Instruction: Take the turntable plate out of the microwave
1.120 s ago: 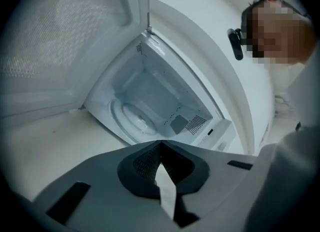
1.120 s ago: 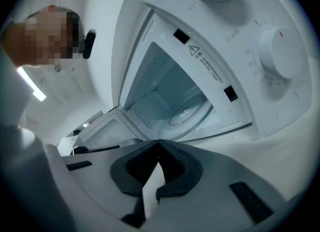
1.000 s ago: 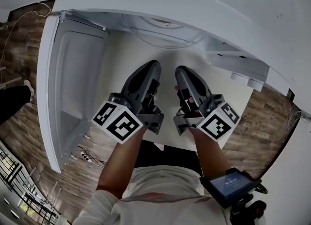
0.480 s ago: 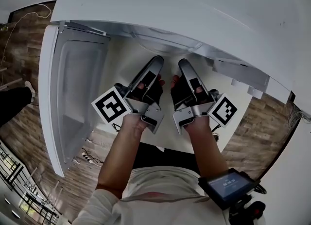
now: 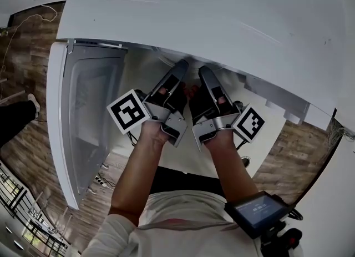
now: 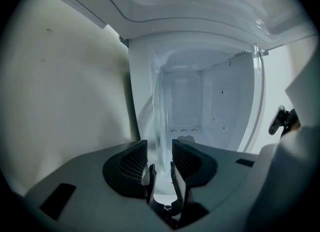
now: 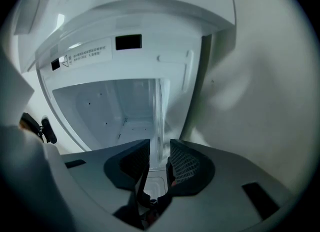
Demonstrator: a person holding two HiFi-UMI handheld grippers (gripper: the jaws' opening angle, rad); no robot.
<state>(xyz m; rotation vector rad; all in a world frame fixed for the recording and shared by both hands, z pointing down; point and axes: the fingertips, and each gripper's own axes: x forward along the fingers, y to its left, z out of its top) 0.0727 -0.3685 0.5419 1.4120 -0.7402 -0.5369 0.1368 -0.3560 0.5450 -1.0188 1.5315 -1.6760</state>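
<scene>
The clear glass turntable plate lies in the white microwave cavity and shows edge-on in both gripper views. My left gripper has the plate's near rim between its jaws. They are opening, and a gap shows on each side of the glass. My right gripper straddles the plate the same way, its pads clear of it. In the head view the left gripper and right gripper reach side by side under the microwave's top, which hides the plate.
The microwave door hangs open at the left. The microwave stands on a white surface over a wood floor with cables. A small screen device sits at the person's waist. A warning label is on the cavity's frame.
Both grippers have rolled so their marker cubes face outward. They have moved forward to the cavity mouth. The plate's rim, seen earlier from above, is now hidden by the microwave's top.
</scene>
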